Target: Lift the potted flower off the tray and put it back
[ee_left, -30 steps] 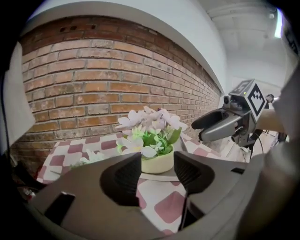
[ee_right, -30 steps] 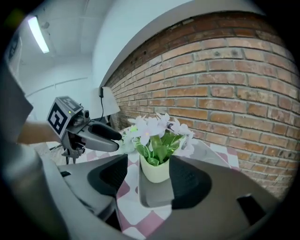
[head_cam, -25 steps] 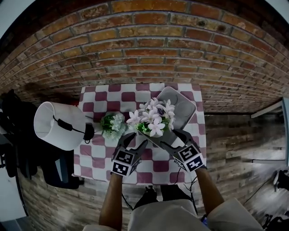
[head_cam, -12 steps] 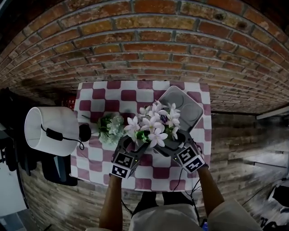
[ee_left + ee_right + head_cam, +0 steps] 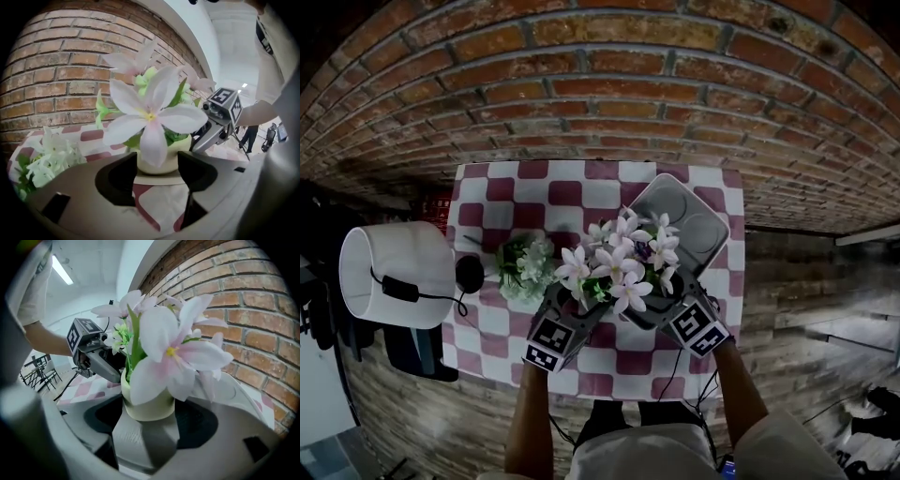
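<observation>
Both tongs were spread: the jaws of the left tongs (image 5: 583,302) and of the right tongs (image 5: 654,305) had just been opening, and the potted flower (image 5: 619,265) was flanked by each pair, one from either side, without being pinched by the pads. The pot was seen upright, set on the near corner of the grey tray (image 5: 689,225), which was laid on the checked desk (image 5: 581,195) toward its right rear, close to the brick wall (image 5: 609,103). The tray's near edge was largely hidden by the pale pink blooms. A second, greenish-white bunch of flowers (image 5: 523,267) was seen on the desk just left of the pot, and a white lampshade (image 5: 394,272) was seen past the desk's left edge.
</observation>
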A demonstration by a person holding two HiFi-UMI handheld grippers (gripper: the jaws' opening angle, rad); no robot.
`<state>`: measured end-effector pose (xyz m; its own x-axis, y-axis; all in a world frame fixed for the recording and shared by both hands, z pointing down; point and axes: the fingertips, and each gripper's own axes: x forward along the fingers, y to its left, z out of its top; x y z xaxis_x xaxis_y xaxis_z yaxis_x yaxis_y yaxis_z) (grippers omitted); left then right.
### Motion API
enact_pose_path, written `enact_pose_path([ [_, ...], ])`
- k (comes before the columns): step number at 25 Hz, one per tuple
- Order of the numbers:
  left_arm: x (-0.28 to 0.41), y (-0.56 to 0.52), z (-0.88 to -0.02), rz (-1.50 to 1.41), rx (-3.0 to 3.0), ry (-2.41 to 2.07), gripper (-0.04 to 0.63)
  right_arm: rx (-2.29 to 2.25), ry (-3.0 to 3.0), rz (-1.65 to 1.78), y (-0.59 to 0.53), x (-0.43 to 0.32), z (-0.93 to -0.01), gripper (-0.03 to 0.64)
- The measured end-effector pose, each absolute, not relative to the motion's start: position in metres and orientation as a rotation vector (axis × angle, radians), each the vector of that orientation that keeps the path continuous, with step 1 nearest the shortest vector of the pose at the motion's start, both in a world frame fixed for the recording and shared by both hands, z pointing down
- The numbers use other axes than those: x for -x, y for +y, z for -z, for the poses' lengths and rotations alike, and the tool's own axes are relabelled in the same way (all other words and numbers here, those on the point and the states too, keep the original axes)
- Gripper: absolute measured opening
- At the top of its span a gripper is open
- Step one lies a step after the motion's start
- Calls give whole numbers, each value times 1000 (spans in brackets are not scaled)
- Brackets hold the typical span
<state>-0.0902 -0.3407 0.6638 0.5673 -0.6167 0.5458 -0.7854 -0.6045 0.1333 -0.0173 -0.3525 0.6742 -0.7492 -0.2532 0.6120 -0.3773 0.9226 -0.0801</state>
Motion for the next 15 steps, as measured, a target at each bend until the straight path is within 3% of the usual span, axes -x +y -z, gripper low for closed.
enact_pose_path([
  [15, 82, -340, -660, -623, -2457, -1142, 288, -494, -2457, -269, -354, 19, -665, 370],
])
